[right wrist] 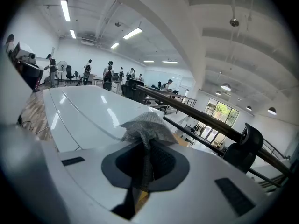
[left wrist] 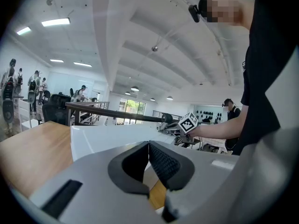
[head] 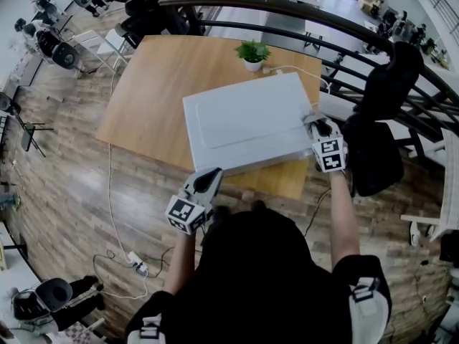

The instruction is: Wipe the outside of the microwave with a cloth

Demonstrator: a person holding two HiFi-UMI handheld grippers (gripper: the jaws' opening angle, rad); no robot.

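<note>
A white microwave (head: 247, 124) lies on the wooden table (head: 154, 84), its broad white face (right wrist: 88, 108) upward. My right gripper (head: 314, 122) is shut on a grey cloth (right wrist: 147, 125) that rests on the microwave's right edge; the cloth (head: 310, 116) shows as a small grey bunch in the head view. My left gripper (head: 212, 178) hangs at the microwave's near left corner, just off its front side (left wrist: 107, 139). Its jaws are shut with nothing between them (left wrist: 148, 153).
A small potted plant (head: 252, 53) stands at the table's far edge behind the microwave. A white cable (head: 111, 192) runs down the floor to a power strip (head: 138, 265). A black office chair (head: 380, 120) stands right of the table, by a curved railing (head: 301, 13).
</note>
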